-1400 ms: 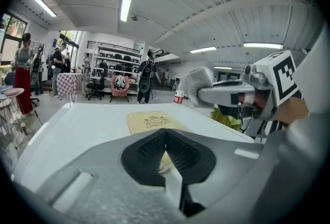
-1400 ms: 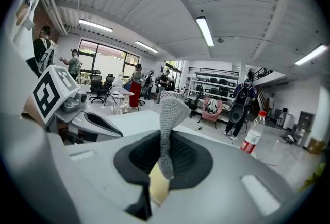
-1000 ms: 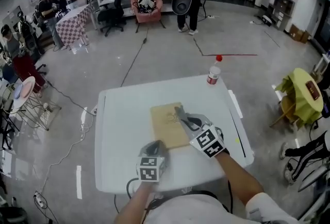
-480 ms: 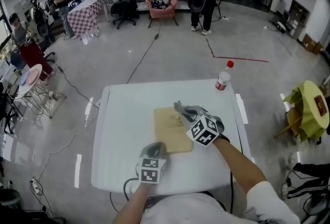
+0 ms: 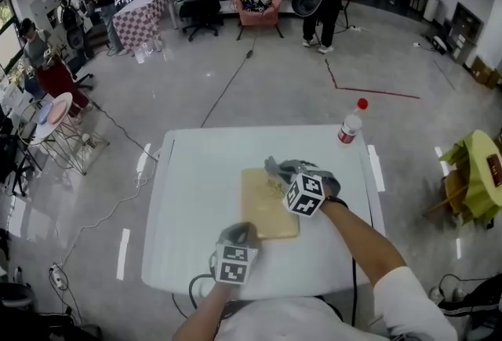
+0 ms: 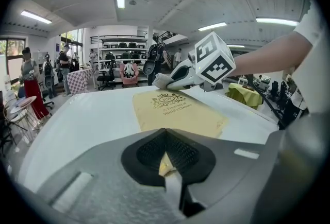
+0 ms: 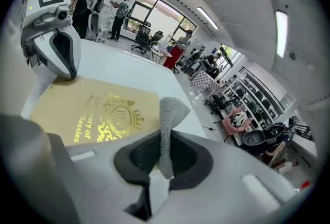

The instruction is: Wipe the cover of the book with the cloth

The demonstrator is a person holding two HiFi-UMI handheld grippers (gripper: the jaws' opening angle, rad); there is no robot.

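**Both grippers on the book, cloth at the far edge**

Head view: the white table (image 5: 196, 175) carries a tan book (image 5: 269, 204) lying flat around the middle, cover up. The left gripper (image 5: 239, 230) is at the book's near left corner. The right gripper (image 5: 281, 175) reaches in over the book's far edge, and a grey cloth (image 5: 271, 166) hangs at its tip, right over the cover. A plastic bottle with a red cap (image 5: 350, 125) stands alone by the table's far right corner, well apart from the book. People and chairs are further back on the concrete floor.

Left gripper view: the jaws are closed down tight, with a sliver of the book's yellow corner (image 6: 164, 164) pinched between them. The cover stretches away ahead, showing its gold crest and lettering. The right gripper (image 6: 172, 78) is at the book's far end with its marker cube up.

Right gripper view: the jaws are clamped on the grey cloth (image 7: 168, 117), and a knitted fold sticks up out of the pads. Beneath it lies the cover, its gold crown emblem (image 7: 119, 116) just beside the jaws. The left gripper (image 7: 66, 66) is across the book, its tip planted on the corner.
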